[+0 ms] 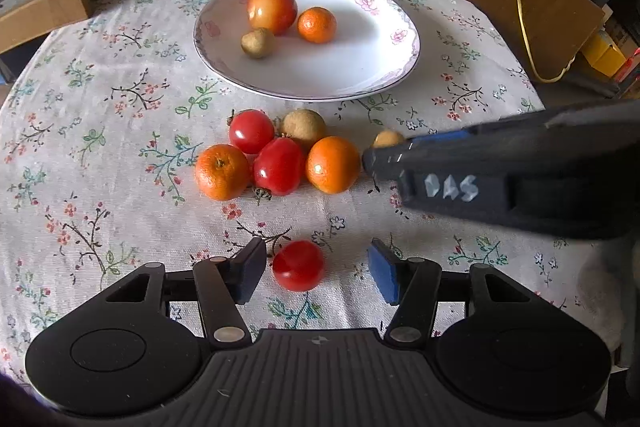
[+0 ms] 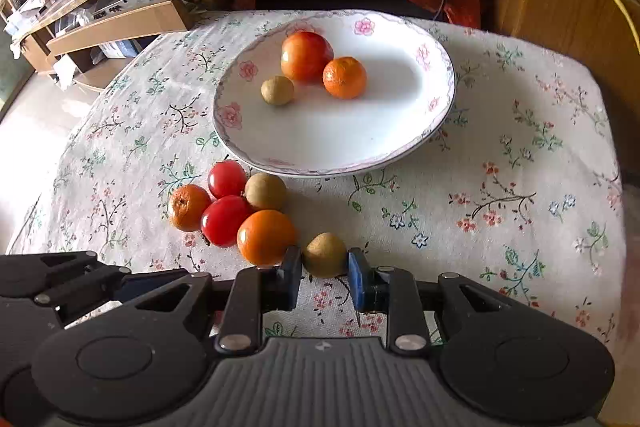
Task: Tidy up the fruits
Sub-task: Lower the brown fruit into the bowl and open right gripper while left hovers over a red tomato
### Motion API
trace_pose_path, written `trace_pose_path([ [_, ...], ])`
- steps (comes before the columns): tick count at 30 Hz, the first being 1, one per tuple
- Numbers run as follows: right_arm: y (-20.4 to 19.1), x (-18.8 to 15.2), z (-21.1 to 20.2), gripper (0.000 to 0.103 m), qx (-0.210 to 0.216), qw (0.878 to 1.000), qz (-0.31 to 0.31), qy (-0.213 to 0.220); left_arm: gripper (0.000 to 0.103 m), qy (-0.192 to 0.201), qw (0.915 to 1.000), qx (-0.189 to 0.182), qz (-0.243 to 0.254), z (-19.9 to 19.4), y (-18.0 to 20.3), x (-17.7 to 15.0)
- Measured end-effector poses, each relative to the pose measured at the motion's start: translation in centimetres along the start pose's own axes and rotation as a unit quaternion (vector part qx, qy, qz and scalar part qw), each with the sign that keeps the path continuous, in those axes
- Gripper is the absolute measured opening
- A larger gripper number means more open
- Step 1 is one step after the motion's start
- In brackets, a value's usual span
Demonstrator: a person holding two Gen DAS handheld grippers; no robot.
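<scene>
surface (image 2: 500, 147): a cloth-covered top carried everything; the plate served as the landmark.
plate (image 2: 400, 131): sat at the far middle and already held a big tomato, one orange and one small brown fruit, with plenty of room left.
left tool (image 1: 316, 277): stood open well in front of the plate, a lone tomato (image 1: 298, 265) between its pads and touching neither.
right tool (image 2: 325, 277): was closed on a longan (image 2: 324, 254), in front of the plate and still low over the cloth.
pile (image 2: 240, 207): two oranges, two tomatoes and a longan lay bunched just in front of the plate's left edge, touching one another.
tomato handling: looked light, smooth-skinned and slippery, soft enough to bruise; a gentle hold across its widest part seemed best.
longan handling: looked light, with a thin, brittle shell; a hold across the middle suited it, as any squeeze could crack it.
left view only: showed the lone tomato, and the right tool from the side, with the longan mostly hidden.
right view only: showed the pads pressing the longan on both sides.
</scene>
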State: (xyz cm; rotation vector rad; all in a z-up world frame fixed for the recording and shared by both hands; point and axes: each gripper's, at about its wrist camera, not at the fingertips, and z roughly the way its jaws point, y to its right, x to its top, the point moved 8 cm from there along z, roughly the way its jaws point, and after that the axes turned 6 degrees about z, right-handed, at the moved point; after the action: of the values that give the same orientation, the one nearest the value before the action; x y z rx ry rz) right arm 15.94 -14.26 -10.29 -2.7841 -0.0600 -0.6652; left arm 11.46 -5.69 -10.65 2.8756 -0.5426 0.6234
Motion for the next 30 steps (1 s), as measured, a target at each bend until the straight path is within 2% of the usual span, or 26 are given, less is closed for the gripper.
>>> trace_pose_path([
  [5,-0.1,1.5,-1.9,0.026,0.017,0.999,0.010,0.030,0.066,-0.003,1.0000,0.003,-0.001,0.2,-0.1,-0.1],
  [10,0.7,3.2,-1.9,0.026,0.008,0.998,0.028,0.059,0.069,-0.002,1.0000,0.003,0.003,0.3,0.2,-0.1],
  [15,0.8,3.7,-0.8,0.028,0.001,0.998,0.028,0.052,0.070,-0.002,1.0000,0.001,0.003,0.3,0.4,-0.1],
  [22,1.3,4.4,-1.3,0.029,-0.002,0.997,0.037,0.068,0.071,-0.001,0.9999,-0.004,0.010,0.4,0.4,-0.1],
  [26,0.9,1.9,-2.7,0.029,0.024,0.998,0.026,0.044,0.072,-0.005,0.9996,0.002,0.026,0.1,0.5,-0.8],
  [30,-0.2,-0.4,-1.1,0.029,0.020,1.000,-0.006,0.002,0.072,-0.004,0.9993,0.013,0.036,-0.2,-0.1,-1.6],
])
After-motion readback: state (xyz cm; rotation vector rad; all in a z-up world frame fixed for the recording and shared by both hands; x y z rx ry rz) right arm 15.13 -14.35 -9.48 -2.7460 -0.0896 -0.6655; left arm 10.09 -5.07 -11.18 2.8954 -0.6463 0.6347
